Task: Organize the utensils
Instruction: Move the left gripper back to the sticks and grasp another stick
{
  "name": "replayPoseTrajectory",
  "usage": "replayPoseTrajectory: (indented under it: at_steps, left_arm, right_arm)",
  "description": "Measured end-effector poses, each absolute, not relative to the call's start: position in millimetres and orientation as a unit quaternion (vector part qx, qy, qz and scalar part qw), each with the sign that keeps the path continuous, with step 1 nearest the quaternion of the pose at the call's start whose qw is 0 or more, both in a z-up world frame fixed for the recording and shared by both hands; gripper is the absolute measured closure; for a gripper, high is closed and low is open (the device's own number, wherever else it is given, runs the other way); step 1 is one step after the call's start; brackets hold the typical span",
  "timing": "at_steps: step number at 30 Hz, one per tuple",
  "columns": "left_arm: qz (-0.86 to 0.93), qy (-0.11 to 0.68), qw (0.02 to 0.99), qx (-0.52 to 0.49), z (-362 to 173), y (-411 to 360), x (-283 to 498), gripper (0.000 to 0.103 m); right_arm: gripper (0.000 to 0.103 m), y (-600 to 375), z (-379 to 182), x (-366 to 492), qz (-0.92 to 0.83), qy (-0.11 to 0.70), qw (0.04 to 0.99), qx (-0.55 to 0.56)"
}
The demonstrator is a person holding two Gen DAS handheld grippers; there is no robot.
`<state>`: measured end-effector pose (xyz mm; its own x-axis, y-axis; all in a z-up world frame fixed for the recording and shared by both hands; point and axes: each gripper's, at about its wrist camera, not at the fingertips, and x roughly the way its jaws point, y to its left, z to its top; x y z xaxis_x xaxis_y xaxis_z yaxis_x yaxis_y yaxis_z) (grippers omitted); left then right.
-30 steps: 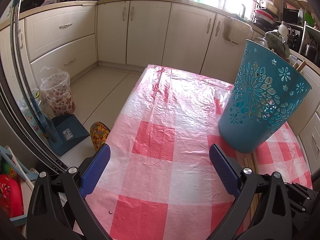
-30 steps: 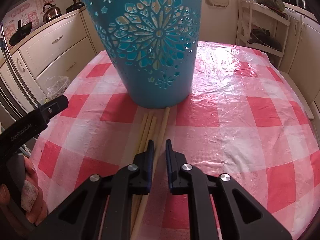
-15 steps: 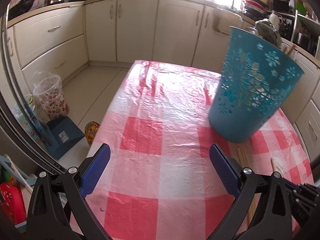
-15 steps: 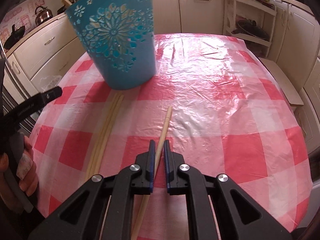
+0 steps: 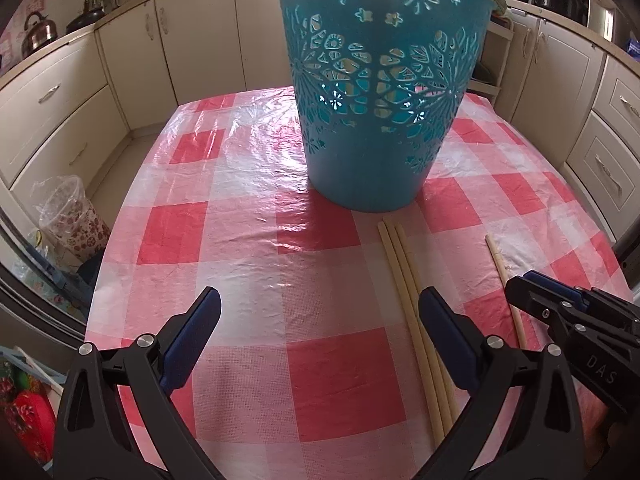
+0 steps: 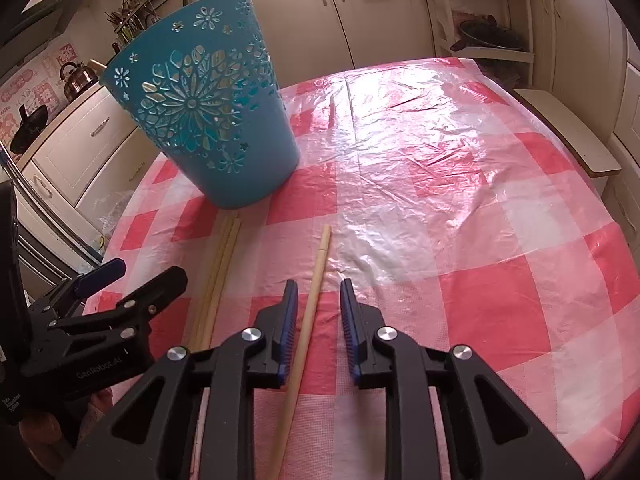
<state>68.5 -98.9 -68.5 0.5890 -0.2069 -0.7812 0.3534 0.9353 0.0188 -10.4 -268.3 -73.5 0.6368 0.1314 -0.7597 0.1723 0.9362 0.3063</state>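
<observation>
I'm holding my left claw (image 5: 318, 334) wide open and empty, three chopsticks (image 5: 412, 312) lying just inside its right finger. My right claw (image 6: 318, 312) is opening around the single chopstick (image 6: 310, 312), which is running lengthwise between untouching jaws towards the basket (image 6: 208, 120).

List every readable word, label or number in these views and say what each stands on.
"DAS": right gripper body, cut off.
"GenRobot.AI": left gripper body.
Small white print on the left gripper's handle: too small to read.
Pink wall posters: too blurred to read.
</observation>
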Motion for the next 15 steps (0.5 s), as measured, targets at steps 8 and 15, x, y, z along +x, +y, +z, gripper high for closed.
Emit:
replayPoseTrajectory:
  at_steps: [8,15]
  left_arm:
    - [-0.140,0.443,0.878,0.116,-75.9,-106.8,75.1,0.008]
    - [-0.137,0.444,0.877,0.118,-76.5,-109.4,76.0,0.008]
  right_arm:
    - [0.066,-265.9,-72.2,-8.8,-0.005,0.427,0.886,0.181]
    - [0.062,-266.4,-72.1,-8.1,-0.002,0.428,0.884,0.187]
